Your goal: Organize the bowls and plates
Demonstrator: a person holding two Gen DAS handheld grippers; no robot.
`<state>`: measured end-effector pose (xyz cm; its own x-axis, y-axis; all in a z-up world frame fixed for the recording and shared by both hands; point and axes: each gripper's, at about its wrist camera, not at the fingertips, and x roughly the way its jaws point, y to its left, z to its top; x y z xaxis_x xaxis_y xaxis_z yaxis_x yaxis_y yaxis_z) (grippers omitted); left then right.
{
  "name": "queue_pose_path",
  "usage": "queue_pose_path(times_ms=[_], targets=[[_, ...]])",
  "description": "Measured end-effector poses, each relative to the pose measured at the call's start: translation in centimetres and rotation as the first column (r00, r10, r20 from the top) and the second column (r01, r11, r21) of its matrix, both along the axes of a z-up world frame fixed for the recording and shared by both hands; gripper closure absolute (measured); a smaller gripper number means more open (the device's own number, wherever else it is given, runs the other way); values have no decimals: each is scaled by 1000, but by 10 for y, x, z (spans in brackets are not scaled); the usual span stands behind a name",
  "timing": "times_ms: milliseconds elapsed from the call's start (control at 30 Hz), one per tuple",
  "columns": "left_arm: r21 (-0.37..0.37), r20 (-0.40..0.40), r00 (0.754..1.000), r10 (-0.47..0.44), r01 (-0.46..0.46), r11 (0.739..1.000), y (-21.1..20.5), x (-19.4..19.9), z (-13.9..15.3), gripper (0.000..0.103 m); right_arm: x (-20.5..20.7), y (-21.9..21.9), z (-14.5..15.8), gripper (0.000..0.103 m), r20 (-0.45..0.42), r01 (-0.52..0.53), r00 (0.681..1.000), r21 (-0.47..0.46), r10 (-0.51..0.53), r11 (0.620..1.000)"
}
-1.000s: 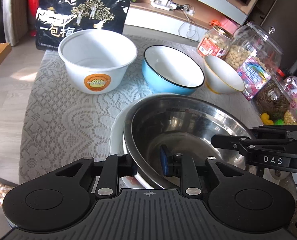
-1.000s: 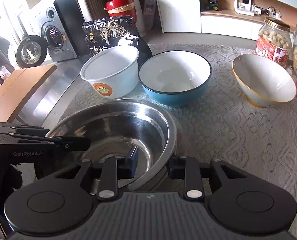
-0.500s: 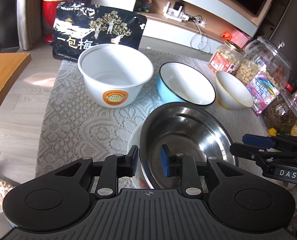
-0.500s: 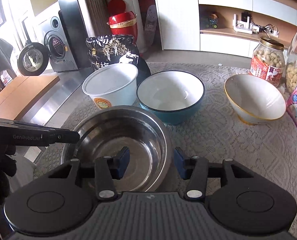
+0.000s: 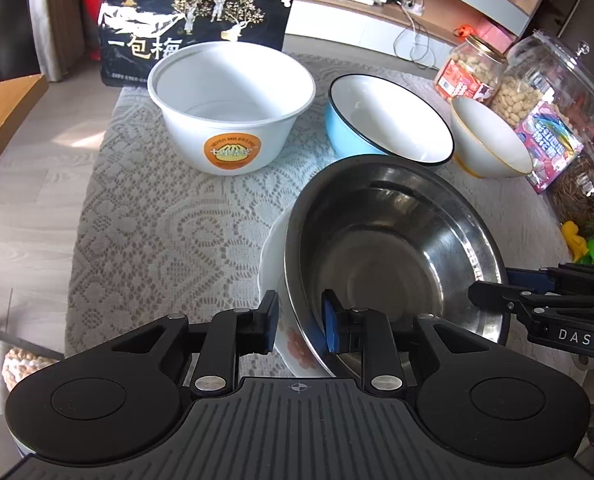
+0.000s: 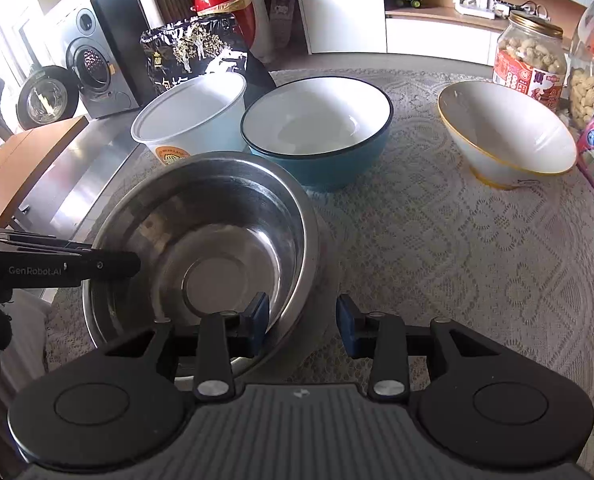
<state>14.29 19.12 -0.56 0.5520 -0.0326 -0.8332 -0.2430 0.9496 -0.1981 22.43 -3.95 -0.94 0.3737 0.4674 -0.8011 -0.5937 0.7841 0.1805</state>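
While the left wrist view looks down over the lace-covered table (image 5: 145,216), the left gripper (image 5: 300,318) straddles the near rim of the steel bowl (image 5: 393,248); its jaws stand partly apart, one pad outside and one inside the wall, and a gap shows at the outer pad, so it does not look clamped. That bowl sits tilted on a white floral plate (image 5: 287,340) near the table's front edge, probably because nesting began with the widest pieces. Behind it, along the far edge, stand a white paper bowl (image 5: 233,112), a blue enamel bowl (image 5: 385,124) and a gold-rimmed white bowl (image 5: 489,140), side by side and apart, waiting to be stacked. Snack jars (image 5: 545,80) crowd the right edge. From the right wrist view, the right gripper (image 6: 301,322) also brackets the steel bowl's rim (image 6: 297,216) on the opposite side; its jaws are closing, with the rim between them yet not pressed. Two holds on opposite rims would let the person centre the bowl squarely on the plate. The left claw's tip (image 6: 109,266) reaches over the bowl's other side.
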Motion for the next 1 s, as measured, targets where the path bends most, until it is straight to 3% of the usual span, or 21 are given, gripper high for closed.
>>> queue_pose_path(times_ms=[100, 200, 300, 367, 433, 567, 700, 767, 833, 1000], targets=[[47, 45, 999, 25, -27, 999, 0, -3, 14, 77, -2, -8, 10, 67, 43, -10, 999, 41, 8, 999], [83, 139, 990, 36, -48, 995, -3, -2, 38, 79, 7, -24, 30, 67, 61, 14, 998, 122, -21, 992], [-24, 232, 973, -2, 8, 1000, -9, 16, 60, 78, 30, -42, 50, 66, 93, 96, 989, 181, -114, 979], [-118, 268, 962, -55, 89, 989, -21, 43, 69, 78, 52, -55, 63, 65, 121, 181, 970, 206, -209, 962], [-163, 293, 951, -100, 153, 975, -38, 75, 74, 78, 83, -69, 74, 60, 110, 268, 947, 241, -300, 933], [-201, 249, 956, -153, 206, 958, -72, 152, 73, 78, 146, -94, 81, 57, 73, 408, 895, 270, -441, 872], [-240, 148, 960, -238, 269, 933, -96, 223, 61, 78, 182, -125, 60, 57, 63, 510, 831, 309, -552, 803], [-197, 95, 962, -256, 271, 942, -103, 251, 50, 78, 188, -142, 36, 57, 32, 527, 821, 341, -570, 778], [-138, 68, 960, -272, 279, 950, -110, 271, 42, 78, 203, -151, 16, 57, -42, 556, 822, 282, -568, 782], [-103, 80, 958, -276, 284, 953, -113, 317, 23, 78, 219, -163, -15, 57, -166, 580, 814, 285, -557, 763]])
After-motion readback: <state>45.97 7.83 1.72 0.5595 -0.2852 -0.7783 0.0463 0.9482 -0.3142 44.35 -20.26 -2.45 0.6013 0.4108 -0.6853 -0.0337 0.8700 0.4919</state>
